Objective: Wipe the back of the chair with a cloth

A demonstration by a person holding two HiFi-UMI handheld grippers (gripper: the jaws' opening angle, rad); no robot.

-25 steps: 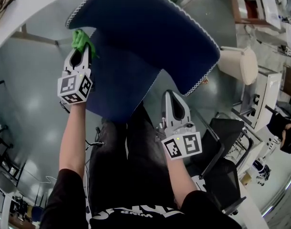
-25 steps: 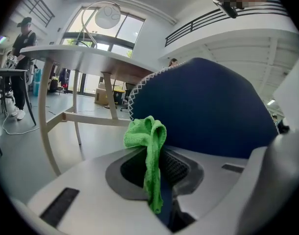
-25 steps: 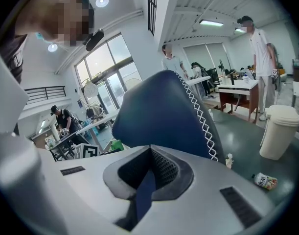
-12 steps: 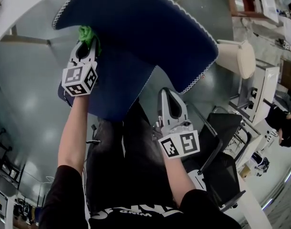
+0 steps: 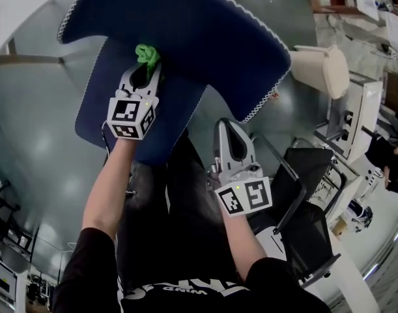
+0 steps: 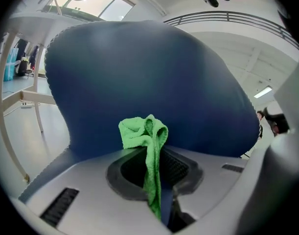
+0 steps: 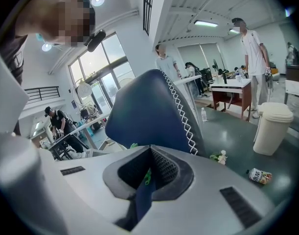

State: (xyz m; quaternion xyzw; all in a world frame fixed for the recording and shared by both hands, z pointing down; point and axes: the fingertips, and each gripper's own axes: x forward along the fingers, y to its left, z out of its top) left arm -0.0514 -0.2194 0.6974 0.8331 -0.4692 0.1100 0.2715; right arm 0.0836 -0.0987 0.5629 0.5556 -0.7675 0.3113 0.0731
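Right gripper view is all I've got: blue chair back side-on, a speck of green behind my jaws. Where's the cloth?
Observer: The green cloth is pinched in the left gripper, its jaws shut on it.
Operator: Is it on the chair?
Observer: The left gripper view shows its bunched end up against the chair back, low down, though contact isn't certain.
Operator: Where's my right gripper from above?
Observer: In the head view the right gripper sits beside the seat, under the back's stitched edge, well clear of the cloth.
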